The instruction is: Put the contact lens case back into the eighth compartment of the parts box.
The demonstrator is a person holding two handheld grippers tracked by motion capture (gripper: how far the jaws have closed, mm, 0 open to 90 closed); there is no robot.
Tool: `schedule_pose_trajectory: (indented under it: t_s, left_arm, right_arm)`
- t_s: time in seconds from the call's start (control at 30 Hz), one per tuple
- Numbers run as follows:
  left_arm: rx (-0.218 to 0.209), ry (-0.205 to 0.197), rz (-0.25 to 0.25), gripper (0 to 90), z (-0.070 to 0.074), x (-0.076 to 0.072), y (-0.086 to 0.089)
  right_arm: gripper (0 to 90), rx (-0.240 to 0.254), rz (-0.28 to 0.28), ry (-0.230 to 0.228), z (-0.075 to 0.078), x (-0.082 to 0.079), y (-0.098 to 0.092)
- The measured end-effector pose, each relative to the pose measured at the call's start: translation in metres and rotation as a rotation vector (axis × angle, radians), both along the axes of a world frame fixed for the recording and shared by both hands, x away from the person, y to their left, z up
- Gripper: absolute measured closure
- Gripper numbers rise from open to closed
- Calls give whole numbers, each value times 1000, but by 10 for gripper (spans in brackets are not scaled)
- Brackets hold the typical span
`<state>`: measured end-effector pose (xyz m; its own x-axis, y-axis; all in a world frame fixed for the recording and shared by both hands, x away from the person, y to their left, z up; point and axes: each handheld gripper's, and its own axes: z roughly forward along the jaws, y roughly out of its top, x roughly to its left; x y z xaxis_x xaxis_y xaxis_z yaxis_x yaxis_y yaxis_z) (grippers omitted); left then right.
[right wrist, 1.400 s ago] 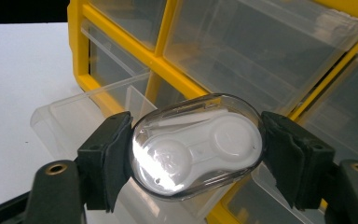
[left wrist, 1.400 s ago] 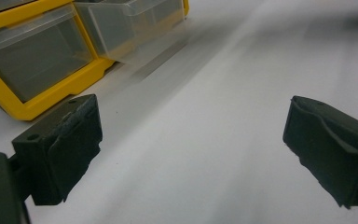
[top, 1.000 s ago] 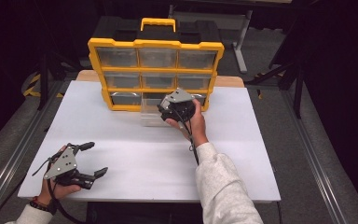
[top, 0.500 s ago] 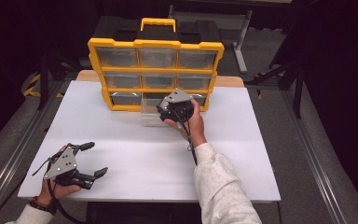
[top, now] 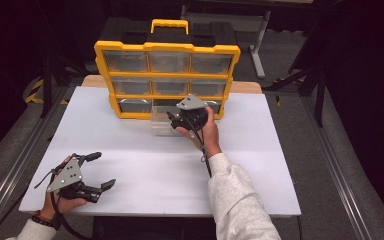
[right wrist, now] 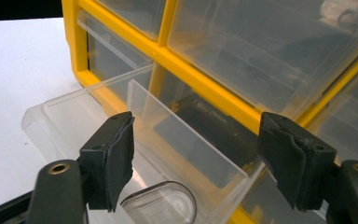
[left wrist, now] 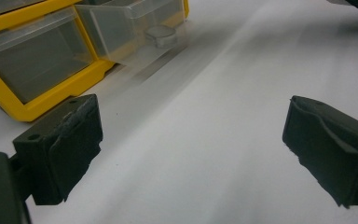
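Drawer [right wrist: 135, 135]: clear plastic, pulled out of the yellow organizer's [top: 167, 80] bottom row, resting on the white table [top: 145, 165]. I see my right gripper [right wrist: 196, 158] straddling it, pads not touching; left gripper [top: 96, 170] wide, empty. Dark room around.

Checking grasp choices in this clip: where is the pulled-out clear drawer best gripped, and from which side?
Probably by the rounded pull tab on the front wall of the clear drawer, coming from the person's side of the table. The tab juts out thin and flat toward that side, so jaws could close on it. The yellow organizer blocks the drawer's back end.
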<state>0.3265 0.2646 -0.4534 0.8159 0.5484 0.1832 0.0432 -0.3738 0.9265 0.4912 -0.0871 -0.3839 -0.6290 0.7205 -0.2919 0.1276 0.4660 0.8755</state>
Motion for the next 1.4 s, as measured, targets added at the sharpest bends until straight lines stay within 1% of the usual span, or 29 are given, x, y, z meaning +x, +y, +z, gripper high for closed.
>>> schedule_pose_trajectory:
  t_s: [0.13,0.2,0.27,0.4,0.47,0.5,0.57,0.6,0.67,0.8,0.9,0.93,1.03,1.23,1.4]
  left_arm:
    - [0,4,2,59,0,0,0]
    - [-2,3,1,58,0,0,0]
    - [-5,5,2,58,0,0,-1]
    - [-4,3,6,59,0,0,-1]
    - [-3,-6,12,65,0,-1,-1]
    - [-5,-7,11,67,0,-1,-1]
    - [7,-8,10,67,0,0,-1]
    - [7,-8,10,66,0,-1,-1]
    - [6,-10,13,63,1,-1,-1]
    - [5,-6,15,62,0,0,-1]
    - [6,0,12,62,0,0,-2]
    - [11,-4,13,61,0,0,-2]
    - [6,-1,12,61,0,0,-2]
    - [7,1,11,61,0,0,-2]
    - [8,1,11,61,0,0,-2]
  right_arm:
    - [286,4,1,-2,3,-2,-2]
    - [284,15,4,-4,6,-5,-3]
    - [284,26,8,-11,9,-7,-5]
    - [282,33,17,-23,15,-13,-6]
    - [282,36,18,-35,17,-16,-7]
    - [283,50,9,-51,19,-20,-9]
    - [282,56,15,-51,20,-21,-10]
    - [282,58,19,-50,21,-22,-10]
    - [281,55,18,-62,23,-25,-12]
    - [279,67,22,-65,26,-30,-15]
    - [281,60,25,-73,28,-33,-17]
    - [281,62,28,-68,28,-34,-18]
    - [280,66,31,-76,28,-38,-22]
    - [277,67,21,-94,30,-44,-26]
    - [269,64,26,-104,30,-50,-30]
